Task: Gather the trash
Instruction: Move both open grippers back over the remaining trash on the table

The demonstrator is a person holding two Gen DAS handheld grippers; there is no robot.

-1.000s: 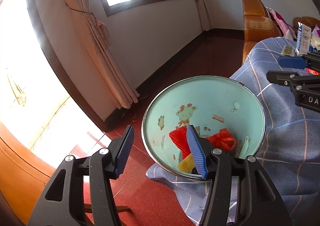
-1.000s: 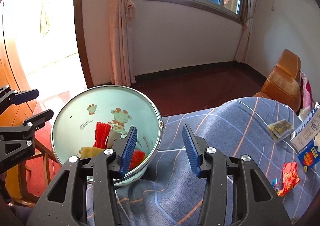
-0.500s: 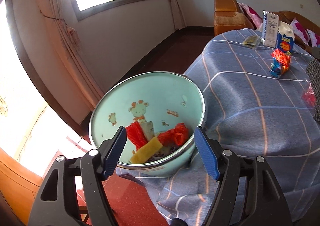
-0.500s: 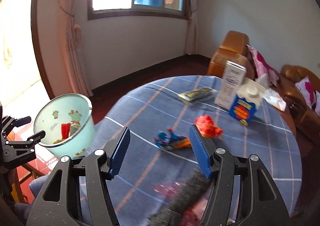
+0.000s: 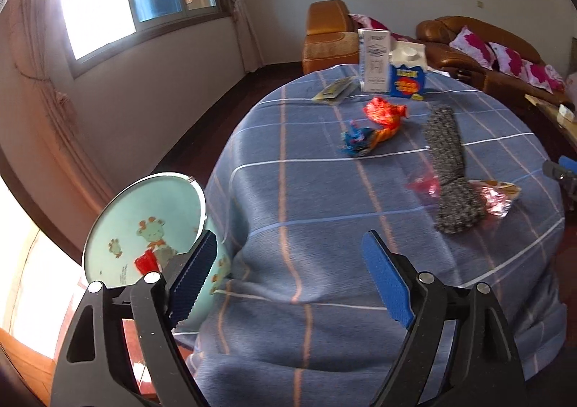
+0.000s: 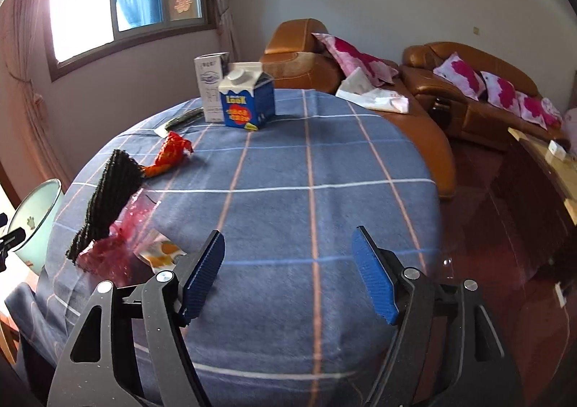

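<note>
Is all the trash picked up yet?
Not yet. Some red trash is already in the bin. Both grippers, left and right, are opening with nothing between the fingers. Left on the table: wrappers, a carton, a box and a dark cloth.

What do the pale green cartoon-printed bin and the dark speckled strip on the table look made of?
Pale green cartoon-printed bin: probably enamelled or painted metal; glossy inside, shiny silvery rim. Dark speckled strip: seemingly knitted or woven fabric; matte, limp, kinked midway on the tablecloth.

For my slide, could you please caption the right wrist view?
Empty hand-held gripper, jaws opening, over a checked table strewn with wrappers and a carton.
</note>
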